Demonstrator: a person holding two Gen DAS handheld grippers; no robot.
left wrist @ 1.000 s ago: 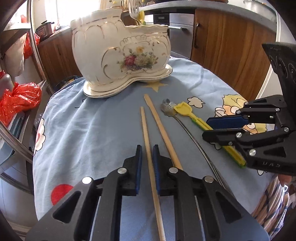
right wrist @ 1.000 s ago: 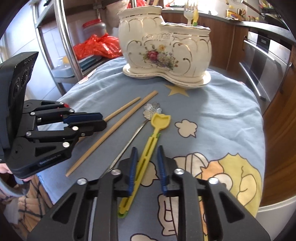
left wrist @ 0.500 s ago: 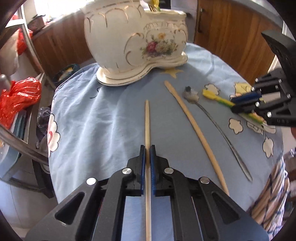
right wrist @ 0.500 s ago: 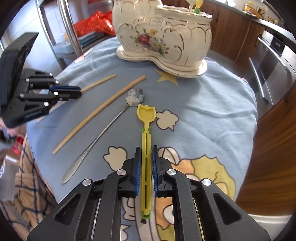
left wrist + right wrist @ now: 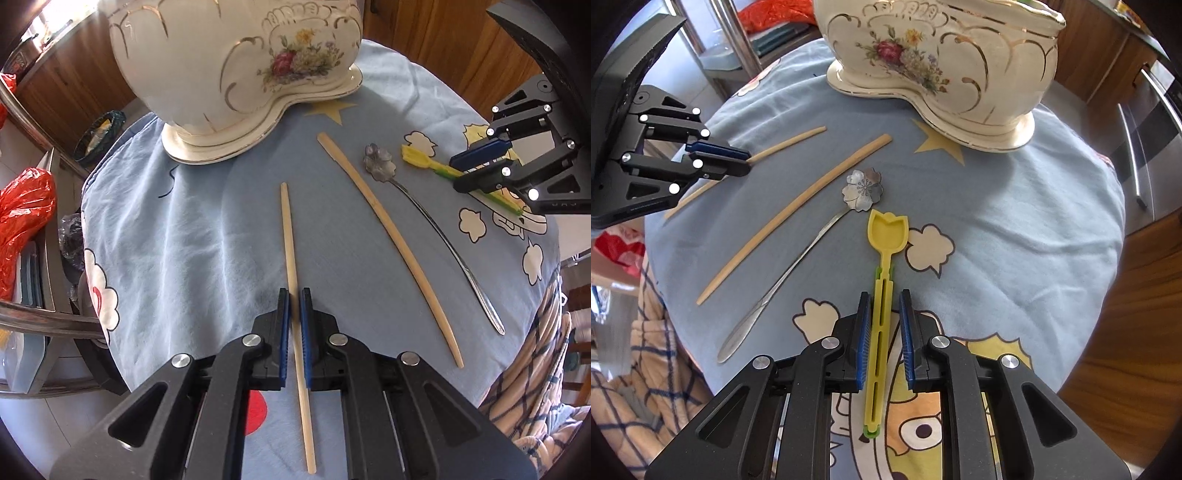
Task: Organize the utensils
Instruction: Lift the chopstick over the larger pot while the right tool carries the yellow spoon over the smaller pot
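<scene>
Chopstick [image 5: 291, 258] pinched in left tool [image 5: 294, 295], yellow spoon [image 5: 882, 295] loosely straddled by narrowed right tool [image 5: 884, 295], probably for lifting into ceramic holder [image 5: 945, 62] at surface's far edge.

Bright daylight; soft shadows fall on the tabletop [image 5: 207, 236]. Focus is sharp at centre, with strong fisheye bending and dark corners at the edges.

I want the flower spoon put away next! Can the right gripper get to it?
Probably yes, but not right away. The right gripper has the yellow spoon between its jaws. The flower spoon lies just beside it on the cloth with nothing on top.
</scene>
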